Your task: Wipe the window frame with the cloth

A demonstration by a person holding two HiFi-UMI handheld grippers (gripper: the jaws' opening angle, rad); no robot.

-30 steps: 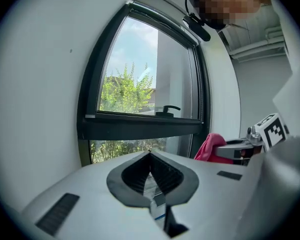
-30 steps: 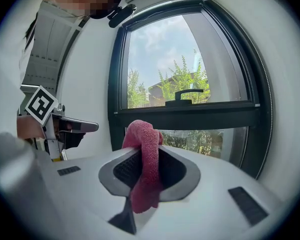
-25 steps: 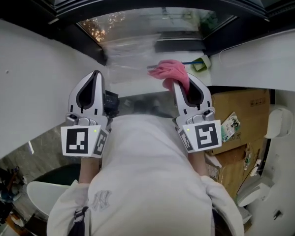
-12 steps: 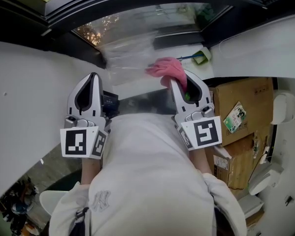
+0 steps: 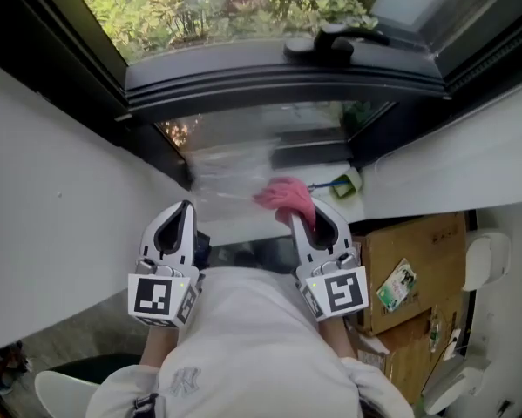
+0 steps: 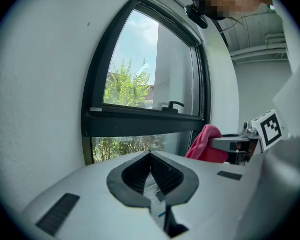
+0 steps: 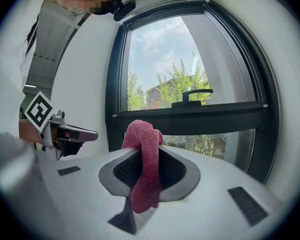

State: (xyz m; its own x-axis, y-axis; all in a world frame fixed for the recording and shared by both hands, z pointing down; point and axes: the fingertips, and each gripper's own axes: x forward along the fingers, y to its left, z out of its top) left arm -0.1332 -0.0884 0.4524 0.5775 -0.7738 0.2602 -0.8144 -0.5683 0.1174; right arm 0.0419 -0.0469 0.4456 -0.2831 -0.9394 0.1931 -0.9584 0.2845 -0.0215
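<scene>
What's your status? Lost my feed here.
Left gripper shut, empty. Right gripper shut on pink cloth. Cloth short of window frame, not touching. Clear plastic bag near cloth.

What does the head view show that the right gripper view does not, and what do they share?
Only the head view shows the cardboard box and the marker cube on the right gripper. Only the right gripper view shows sky and a building outside. Both show the cloth shut in the right gripper, the left gripper, the window handle and the dark frame.
</scene>
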